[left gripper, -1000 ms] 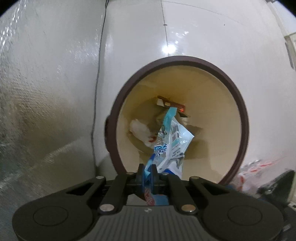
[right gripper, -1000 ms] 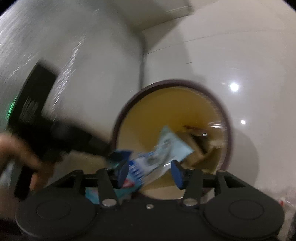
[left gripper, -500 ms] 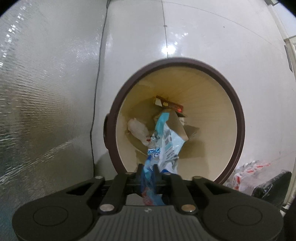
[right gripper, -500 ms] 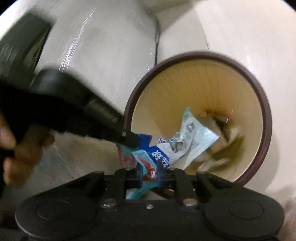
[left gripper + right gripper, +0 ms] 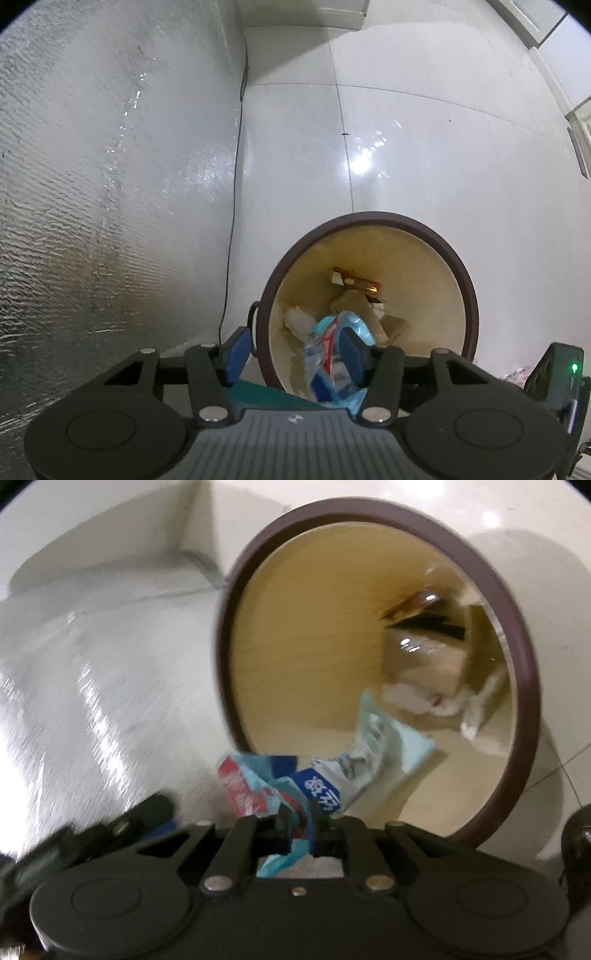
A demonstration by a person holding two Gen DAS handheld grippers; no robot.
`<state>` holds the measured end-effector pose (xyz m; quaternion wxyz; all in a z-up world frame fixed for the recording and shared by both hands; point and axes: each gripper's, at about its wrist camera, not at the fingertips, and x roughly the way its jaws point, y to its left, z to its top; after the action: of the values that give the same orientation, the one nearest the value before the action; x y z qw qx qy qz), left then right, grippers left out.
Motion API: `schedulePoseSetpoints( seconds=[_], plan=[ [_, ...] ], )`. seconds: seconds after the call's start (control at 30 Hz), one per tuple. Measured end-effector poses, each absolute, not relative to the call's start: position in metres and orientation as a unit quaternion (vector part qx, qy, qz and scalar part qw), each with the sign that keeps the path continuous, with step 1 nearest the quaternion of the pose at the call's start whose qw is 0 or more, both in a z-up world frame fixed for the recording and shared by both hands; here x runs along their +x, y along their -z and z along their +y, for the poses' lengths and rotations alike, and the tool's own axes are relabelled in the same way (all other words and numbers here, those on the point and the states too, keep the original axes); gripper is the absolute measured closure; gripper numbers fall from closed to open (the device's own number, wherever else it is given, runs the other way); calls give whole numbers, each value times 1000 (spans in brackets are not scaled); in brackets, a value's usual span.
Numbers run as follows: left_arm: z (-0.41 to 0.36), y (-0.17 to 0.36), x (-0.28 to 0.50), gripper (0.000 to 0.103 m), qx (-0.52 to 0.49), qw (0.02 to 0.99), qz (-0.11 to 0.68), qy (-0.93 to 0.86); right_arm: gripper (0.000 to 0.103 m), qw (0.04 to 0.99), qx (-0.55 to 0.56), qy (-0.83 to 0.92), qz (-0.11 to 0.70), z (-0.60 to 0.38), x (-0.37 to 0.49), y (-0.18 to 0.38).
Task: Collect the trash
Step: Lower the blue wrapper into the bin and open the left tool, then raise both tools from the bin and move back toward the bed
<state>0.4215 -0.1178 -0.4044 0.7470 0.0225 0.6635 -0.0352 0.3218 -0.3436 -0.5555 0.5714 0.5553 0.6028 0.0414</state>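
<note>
Wrapper (image 5: 332,779): clamped in my right gripper (image 5: 299,823) over the bin (image 5: 524,657).
Left gripper (image 5: 291,354): jaws opening, releasing the wrapper it pinched before; only its view shows the green light (image 5: 573,367).

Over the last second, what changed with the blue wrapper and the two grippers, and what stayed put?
The blue wrapper changed hands: the left gripper, clamped on it before, is opening its jaws and has drawn back from the bin, which now looks smaller. The right gripper, open a second ago, has shut on the wrapper above the rim. The bin and the trash inside it stayed as they were.
</note>
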Motion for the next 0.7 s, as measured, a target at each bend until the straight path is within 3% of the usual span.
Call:
schedulePoseSetpoints(
  seconds=[0.17,0.23,0.3,0.33,0.53,0.7],
  plan=[
    [-120,407,421,48,33,745,665,38,94,624,503,-13,599,-339,336,555],
    [-122,410,420,42,35,746,665,37,89,661,444,-15,605,-331,344,547],
    [-121,412,419,39,36,746,664,35,69,679,413,-13,607,-326,346,539],
    [-122,413,419,37,36,746,664,33,65,685,407,-13,604,-328,345,536],
    [-121,415,414,26,36,746,664,26,53,701,385,-2,600,-338,341,515],
    [-119,401,404,11,25,756,654,23,29,724,351,-6,594,-345,330,484]
  ],
)
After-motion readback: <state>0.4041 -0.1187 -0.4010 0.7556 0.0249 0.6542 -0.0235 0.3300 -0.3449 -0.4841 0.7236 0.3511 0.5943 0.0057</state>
